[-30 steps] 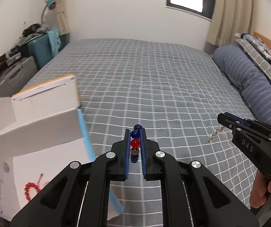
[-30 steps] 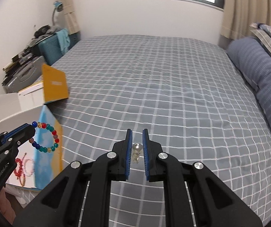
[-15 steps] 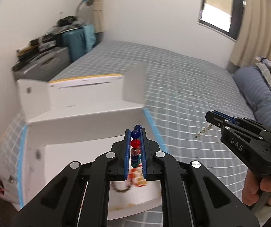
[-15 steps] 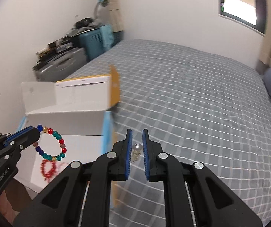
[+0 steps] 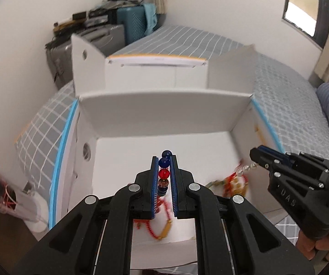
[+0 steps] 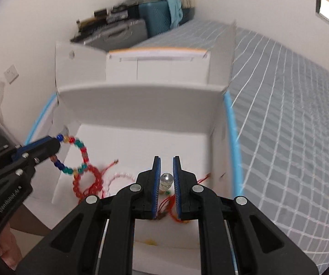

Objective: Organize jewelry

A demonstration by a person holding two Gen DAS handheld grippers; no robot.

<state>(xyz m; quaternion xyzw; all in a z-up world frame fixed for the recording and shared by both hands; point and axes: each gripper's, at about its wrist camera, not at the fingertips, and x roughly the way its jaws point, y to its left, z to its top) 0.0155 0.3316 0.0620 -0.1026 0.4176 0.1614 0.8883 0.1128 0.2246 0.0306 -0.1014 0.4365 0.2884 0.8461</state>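
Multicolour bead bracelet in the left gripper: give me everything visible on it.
The multicolour bead bracelet is a closed loop of round, glossy, glass-like beads in blue, red, teal and amber. The left gripper is shut on one side of it, and the rest hangs free as a ring above the open white cardboard box. It hangs above the red bead bracelet on the box floor; any contact is unclear.

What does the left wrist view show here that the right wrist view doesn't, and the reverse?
Left wrist only: the pearl strand hanging from the right gripper, and the window.

Right wrist only: the multicolored bead bracelet as a full loop hanging from the left gripper, plus a wall outlet.

Both: the open white box with red bracelets inside, on the checked bed.
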